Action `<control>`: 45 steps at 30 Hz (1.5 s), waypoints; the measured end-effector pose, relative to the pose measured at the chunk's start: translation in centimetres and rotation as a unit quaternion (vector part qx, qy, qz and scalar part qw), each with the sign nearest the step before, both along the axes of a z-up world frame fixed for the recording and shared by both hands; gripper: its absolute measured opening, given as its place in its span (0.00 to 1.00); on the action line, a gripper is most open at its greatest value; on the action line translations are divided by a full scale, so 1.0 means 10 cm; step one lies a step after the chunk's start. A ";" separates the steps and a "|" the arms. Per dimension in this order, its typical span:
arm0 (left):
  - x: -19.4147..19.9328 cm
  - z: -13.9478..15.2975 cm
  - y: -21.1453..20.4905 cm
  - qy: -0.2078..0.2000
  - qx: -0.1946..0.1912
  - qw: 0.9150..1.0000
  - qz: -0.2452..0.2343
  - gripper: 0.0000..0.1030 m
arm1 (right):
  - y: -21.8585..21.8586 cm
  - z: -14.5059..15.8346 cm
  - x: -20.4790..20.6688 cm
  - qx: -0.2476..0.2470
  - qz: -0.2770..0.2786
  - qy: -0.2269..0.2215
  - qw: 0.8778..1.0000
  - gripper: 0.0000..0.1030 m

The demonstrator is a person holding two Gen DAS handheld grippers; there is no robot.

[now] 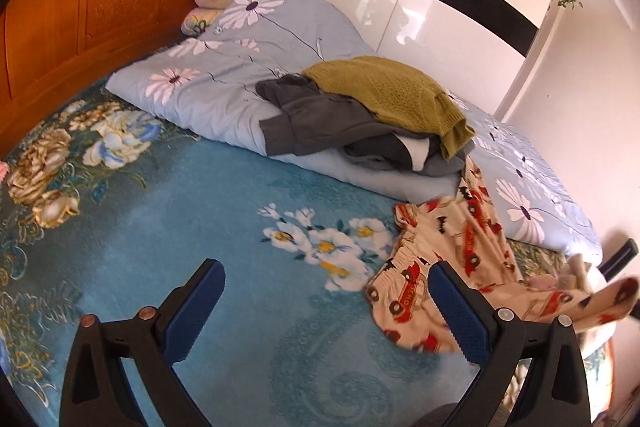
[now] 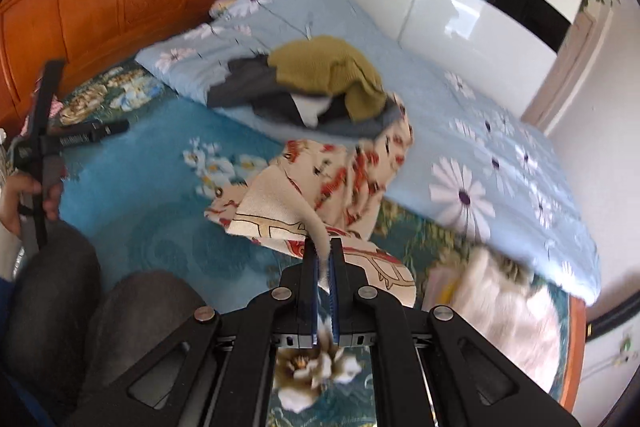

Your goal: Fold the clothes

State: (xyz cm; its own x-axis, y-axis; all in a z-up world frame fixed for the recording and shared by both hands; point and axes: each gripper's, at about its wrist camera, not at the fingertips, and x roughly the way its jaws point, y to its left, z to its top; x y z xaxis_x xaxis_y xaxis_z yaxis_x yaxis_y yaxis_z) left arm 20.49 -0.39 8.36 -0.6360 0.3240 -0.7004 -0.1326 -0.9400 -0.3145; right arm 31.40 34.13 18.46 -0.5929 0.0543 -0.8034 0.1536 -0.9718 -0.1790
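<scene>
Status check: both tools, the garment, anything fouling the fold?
Left tool open, empty, above the blue bedspread. Right tool shut on car-print garment, edge lifted, rest trailing. Clothes pile on quilt just behind; fold area otherwise free.

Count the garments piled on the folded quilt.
3 told apart: an olive knit sweater on top, a dark grey garment under it toward the headboard, and a white piece showing at the pile's front edge. More may be hidden underneath.
</scene>
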 end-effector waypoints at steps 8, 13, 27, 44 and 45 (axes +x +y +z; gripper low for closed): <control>-0.03 -0.42 0.41 -0.073 -0.023 0.996 -0.041 0.99 | 0.92 -0.93 0.34 -0.054 -0.133 -0.090 0.986 0.05; -0.15 -0.77 0.66 -0.111 -0.033 0.991 -0.065 0.98 | 0.96 -0.96 0.49 -0.045 -0.116 -0.118 0.985 0.06; -0.48 -1.43 1.18 -0.168 -0.023 0.978 -0.122 0.80 | 0.43 -1.24 -0.30 -0.131 -0.074 -0.093 0.984 0.26; -0.57 -1.68 1.29 -0.184 0.012 0.975 -0.125 0.34 | -0.35 -2.22 -1.11 -0.097 -0.020 -0.178 0.979 0.37; -0.56 -1.69 1.30 -0.183 0.008 0.975 -0.124 0.28 | -0.34 -2.22 -1.09 -0.092 -0.028 -0.178 0.979 0.33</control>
